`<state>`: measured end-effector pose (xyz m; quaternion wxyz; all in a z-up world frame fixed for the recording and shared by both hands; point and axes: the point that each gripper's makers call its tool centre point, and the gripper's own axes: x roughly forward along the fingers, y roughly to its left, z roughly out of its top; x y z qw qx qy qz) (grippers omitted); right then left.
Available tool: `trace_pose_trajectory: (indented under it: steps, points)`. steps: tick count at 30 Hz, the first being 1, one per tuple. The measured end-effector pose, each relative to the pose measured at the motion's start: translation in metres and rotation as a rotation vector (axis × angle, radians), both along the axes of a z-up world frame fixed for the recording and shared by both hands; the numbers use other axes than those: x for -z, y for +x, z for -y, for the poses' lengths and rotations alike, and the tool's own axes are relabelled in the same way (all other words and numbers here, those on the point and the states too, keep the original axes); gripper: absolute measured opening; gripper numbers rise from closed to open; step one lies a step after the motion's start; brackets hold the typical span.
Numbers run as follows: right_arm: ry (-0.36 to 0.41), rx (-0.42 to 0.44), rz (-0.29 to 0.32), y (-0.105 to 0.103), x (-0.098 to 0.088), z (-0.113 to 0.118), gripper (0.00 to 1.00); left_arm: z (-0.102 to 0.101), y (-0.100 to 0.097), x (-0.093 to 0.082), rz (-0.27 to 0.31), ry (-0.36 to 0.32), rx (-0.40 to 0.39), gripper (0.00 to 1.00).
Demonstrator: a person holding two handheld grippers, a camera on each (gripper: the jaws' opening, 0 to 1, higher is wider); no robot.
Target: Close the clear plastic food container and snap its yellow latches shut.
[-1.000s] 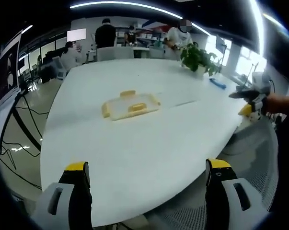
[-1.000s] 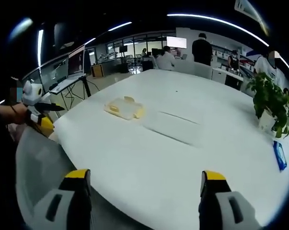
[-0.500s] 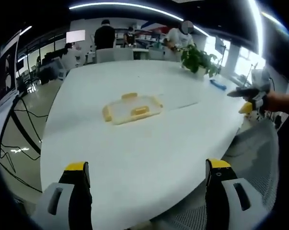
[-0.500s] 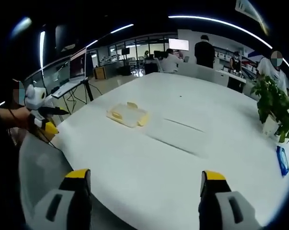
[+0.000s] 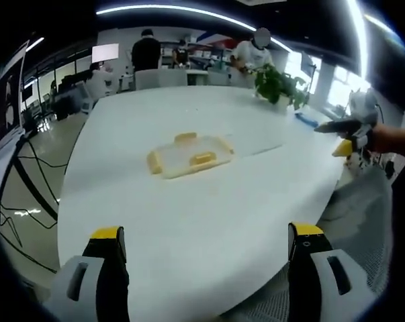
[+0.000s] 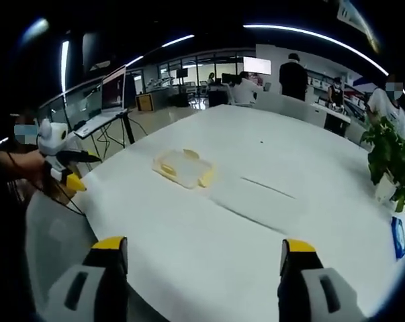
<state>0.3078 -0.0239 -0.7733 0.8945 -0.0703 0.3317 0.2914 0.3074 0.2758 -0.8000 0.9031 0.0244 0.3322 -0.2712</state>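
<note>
Clear container [image 5: 189,154] unmoved, claws [image 5: 205,243] still apart

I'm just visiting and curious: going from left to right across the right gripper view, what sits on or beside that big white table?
Other tongs → clear food container → potted plant → blue packet.

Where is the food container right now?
The food container sits on the white table, upper centre in the left gripper view, ahead of both open grippers; the potted plant stands beyond.
</note>
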Motion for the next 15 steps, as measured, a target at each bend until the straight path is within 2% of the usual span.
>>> trace_pose_trajectory:
  steps: [8, 11, 15]
  points:
    - [0.008, -0.019, -0.001, 0.008, 0.002, -0.009, 0.95, -0.002, 0.004, 0.001, -0.012, 0.004, 0.001, 0.99]
    - [0.024, -0.016, -0.005, 0.011, 0.001, -0.012, 0.94, -0.002, 0.006, 0.007, -0.031, 0.022, 0.012, 0.99]
    - [0.026, -0.024, -0.017, 0.017, 0.003, -0.016, 0.94, 0.001, 0.014, 0.006, -0.022, 0.013, 0.009, 0.99]
